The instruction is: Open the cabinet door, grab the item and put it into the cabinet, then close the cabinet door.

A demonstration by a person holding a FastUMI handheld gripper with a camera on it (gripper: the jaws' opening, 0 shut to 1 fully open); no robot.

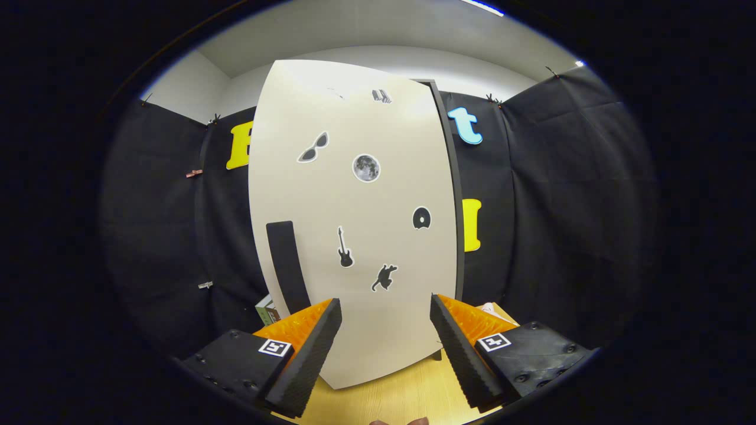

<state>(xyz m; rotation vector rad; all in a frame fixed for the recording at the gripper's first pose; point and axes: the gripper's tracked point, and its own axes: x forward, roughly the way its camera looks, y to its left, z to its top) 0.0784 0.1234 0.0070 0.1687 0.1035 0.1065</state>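
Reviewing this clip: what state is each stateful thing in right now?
cabinet door: shut, stickers facing the camera.
door handle: untouched, just beyond the left finger.
hand-held gripper: open, fingers spread wide, holding nothing.
small item: resting beside the cabinet, mostly hidden.

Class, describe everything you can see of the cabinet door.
The cabinet door is a tall, smooth cream panel, seemingly shut against a dark frame edge at one side. A black vertical handle sits low near the opposite edge. Stickers dot its face: sunglasses, a moon, a guitar, a disc, an animal. It stands upright over the wooden table, just ahead of the open gripper, whose fingers do not touch it.
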